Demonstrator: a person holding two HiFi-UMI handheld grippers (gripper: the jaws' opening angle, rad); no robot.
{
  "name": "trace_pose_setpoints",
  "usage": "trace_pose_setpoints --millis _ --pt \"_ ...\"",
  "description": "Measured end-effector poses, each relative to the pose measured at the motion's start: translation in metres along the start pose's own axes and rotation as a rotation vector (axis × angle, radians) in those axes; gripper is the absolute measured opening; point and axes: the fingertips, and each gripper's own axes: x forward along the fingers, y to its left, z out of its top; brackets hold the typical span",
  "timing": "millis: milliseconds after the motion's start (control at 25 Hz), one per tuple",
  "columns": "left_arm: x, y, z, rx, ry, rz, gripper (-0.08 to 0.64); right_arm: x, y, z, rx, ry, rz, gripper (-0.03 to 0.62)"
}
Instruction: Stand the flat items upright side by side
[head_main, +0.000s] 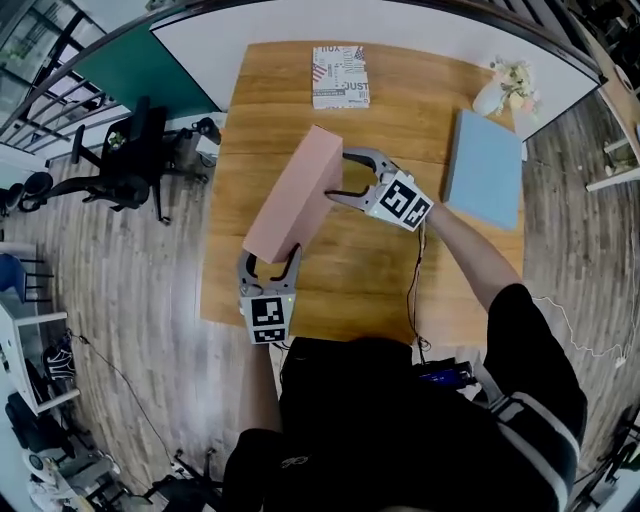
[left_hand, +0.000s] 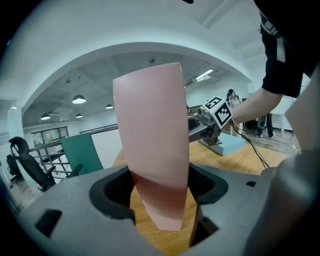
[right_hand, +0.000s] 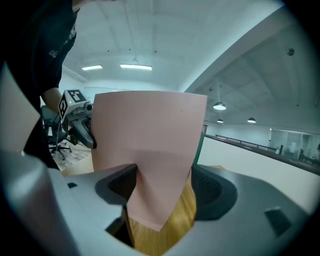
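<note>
Wooden table (head_main: 350, 270) below; left gripper (head_main: 270, 258) and right gripper (head_main: 338, 176) each clamp the tilted pink slab (head_main: 295, 190); only head view catches the "JUST" box (head_main: 340, 76), upper centre.

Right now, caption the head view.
The left tongs and right tongs grip a pink box by its ends over wooden table.

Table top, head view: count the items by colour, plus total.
Pink flat box: 1
Blue flat box: 1
Printed box, black, white and red: 1
Small pale object at the far right corner, too small to identify: 1
Total: 4
</note>
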Motion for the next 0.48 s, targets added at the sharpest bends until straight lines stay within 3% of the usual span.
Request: trace_pose_setpoints --millis 280,480 --pt "-0.015 0.003 -0.01 -0.041 0.026 0.161 0.337 0.033 0.007 0.009 -0.047 0.009 0.171 0.345" --pt "-0.017 0.006 -0.013 -0.079 0.061 0.234 0.339 0.045 0.007 0.014 -0.066 0.013 0.221 0.345"
